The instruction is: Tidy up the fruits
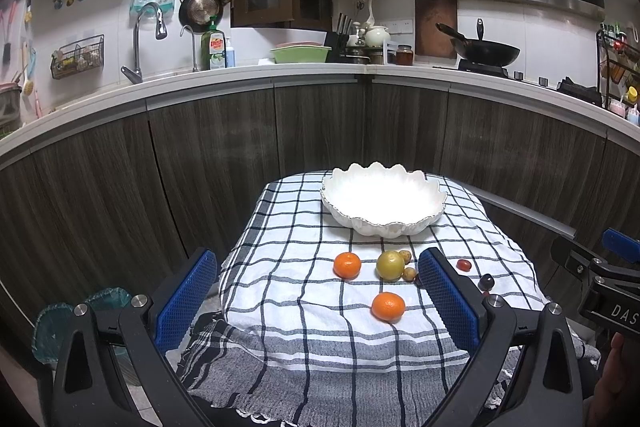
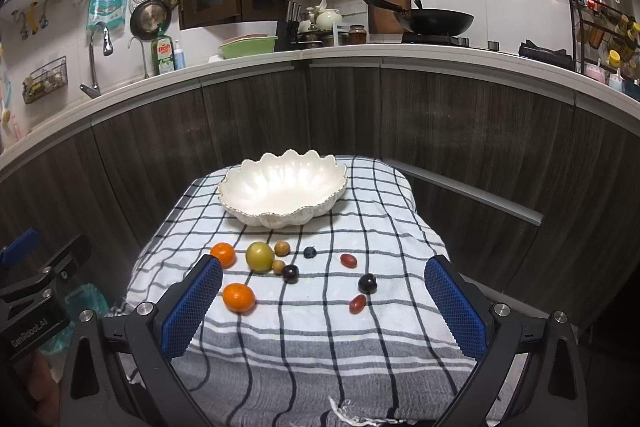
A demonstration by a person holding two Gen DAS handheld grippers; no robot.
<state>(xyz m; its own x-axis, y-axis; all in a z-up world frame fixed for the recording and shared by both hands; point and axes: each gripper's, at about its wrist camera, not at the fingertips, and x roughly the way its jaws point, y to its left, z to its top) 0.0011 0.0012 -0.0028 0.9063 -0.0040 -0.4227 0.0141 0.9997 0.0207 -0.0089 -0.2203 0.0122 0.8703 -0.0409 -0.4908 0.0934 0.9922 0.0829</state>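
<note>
"dish" on green bottle (image 1: pixel 216 45)

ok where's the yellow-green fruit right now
The yellow-green fruit lies on the checked cloth before the white bowl, between an orange and two small brown fruits.

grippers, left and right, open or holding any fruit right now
Left hand-held gripper: open, holding nothing.
Right hand-held gripper: open, holding nothing.

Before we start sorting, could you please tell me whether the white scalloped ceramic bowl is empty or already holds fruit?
Empty. The white scalloped ceramic bowl shows only its bare ribbed inside in both views.
</note>
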